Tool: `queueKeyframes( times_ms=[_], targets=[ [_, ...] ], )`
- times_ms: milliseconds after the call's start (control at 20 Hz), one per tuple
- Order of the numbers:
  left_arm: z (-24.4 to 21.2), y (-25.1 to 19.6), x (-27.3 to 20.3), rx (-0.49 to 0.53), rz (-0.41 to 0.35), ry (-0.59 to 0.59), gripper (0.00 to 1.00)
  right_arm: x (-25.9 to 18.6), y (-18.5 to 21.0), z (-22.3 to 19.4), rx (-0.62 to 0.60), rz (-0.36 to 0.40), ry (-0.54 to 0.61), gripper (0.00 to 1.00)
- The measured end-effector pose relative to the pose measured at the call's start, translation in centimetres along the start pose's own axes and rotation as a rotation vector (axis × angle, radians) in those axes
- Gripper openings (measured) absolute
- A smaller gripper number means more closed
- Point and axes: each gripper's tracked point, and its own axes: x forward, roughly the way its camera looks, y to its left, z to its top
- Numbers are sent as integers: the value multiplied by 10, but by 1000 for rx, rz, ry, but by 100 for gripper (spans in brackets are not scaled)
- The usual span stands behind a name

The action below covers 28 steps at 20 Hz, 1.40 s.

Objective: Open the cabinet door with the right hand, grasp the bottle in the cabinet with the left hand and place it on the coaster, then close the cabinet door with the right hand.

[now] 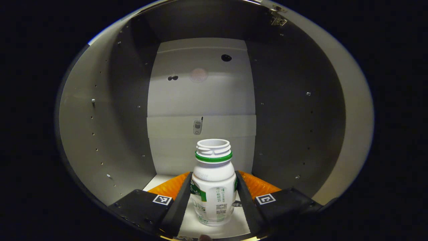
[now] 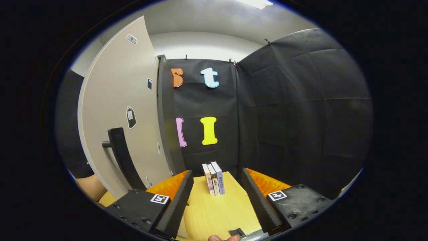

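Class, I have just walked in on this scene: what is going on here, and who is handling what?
A person works two hand-held grippers at a cabinet. The left gripper has reached inside and has the capless bottle between its fingers; the bottle stands upright on the cabinet floor. The cabinet door is open. The right gripper is open and holds nothing, above a wooden table near some books.

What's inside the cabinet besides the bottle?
Nothing else stands out: the bottle, uncapped, stands alone on the pale cabinet floor between the left tongs. The back panel carries small stickers and a hole. The floor under the tongs is covered.
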Motion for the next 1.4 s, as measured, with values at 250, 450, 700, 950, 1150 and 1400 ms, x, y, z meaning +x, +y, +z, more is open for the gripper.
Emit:
queueKeyframes(
  times_ms=[250, 450, 700, 950, 1150, 1400],
  targets=[
    [12, 21, -51, 4, -6, -23, 76, -7, 17, 8, -3, 28, -60, 92],
    [17, 47, -97, 2, 3, -45, 76, -10, 17, 5, -83, 8, -93, 98],
    [1, 86, -149, -10, 33, -66, 76, -15, 18, 2, -34, -19, -64, 98],
    [-52, 125, -191, -41, 76, -25, 76, -18, 17, 2, -61, -45, -84, 97],
    [-99, 150, -219, -66, 102, -1, 76, -16, 26, 9, -66, -44, -108, 97],
    [-154, 174, -255, -23, 124, -9, 75, -17, 31, 14, -75, -59, -119, 96]
  ],
)
